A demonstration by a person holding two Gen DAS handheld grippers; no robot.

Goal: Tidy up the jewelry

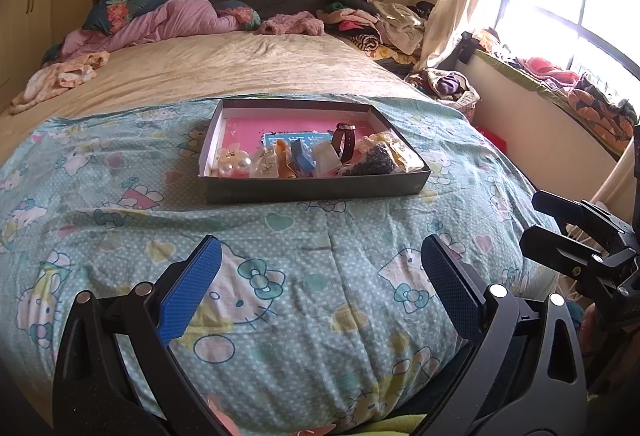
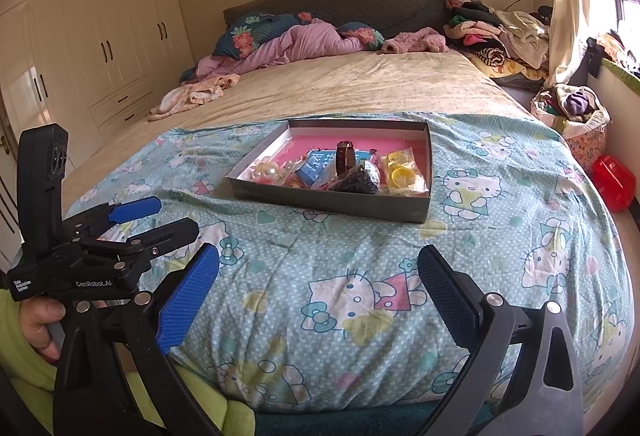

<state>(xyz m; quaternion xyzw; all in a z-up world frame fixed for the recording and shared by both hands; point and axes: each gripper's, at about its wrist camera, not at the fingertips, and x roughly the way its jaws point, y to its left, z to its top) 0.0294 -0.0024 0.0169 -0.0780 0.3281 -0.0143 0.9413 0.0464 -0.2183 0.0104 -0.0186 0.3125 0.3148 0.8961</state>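
One shallow grey box (image 1: 316, 192) lies on the bed, on a pale blue cartoon-cat quilt (image 1: 280, 260); its floor is pink, and its contents crowd the near half. Inside, counted: one brown-strapped watch (image 1: 346, 142) standing on edge; one blue card (image 1: 292, 137) lying flat behind it; one small blue box (image 1: 303, 156); one cluster of large pearl beads (image 1: 234, 165) at the near left corner; one dark beaded bundle (image 1: 372, 162); one clear packet of yellow rings (image 2: 402, 166) at the right end; the other small clear packets overlap too much to count.

Two tongs are in view; the left tongs (image 1: 316, 292) are spread wide and grasp nothing, blue pads well apart over the quilt; the right tongs (image 2: 318, 296) are likewise spread and empty. The box lies ahead of both, well apart from the fingertips, roughly centred between the left fingers and slightly right of centre for the right. In the right wrist view the left tongs (image 2: 156, 214) sit low at the left, a hand (image 2: 42, 324) gripping the handle; in the left wrist view the right tongs (image 1: 540, 224) show at the right edge.

One dark headboard (image 2: 340, 6) stands at the far end of the bed; one red container (image 2: 612, 182) sits on the floor to the right.
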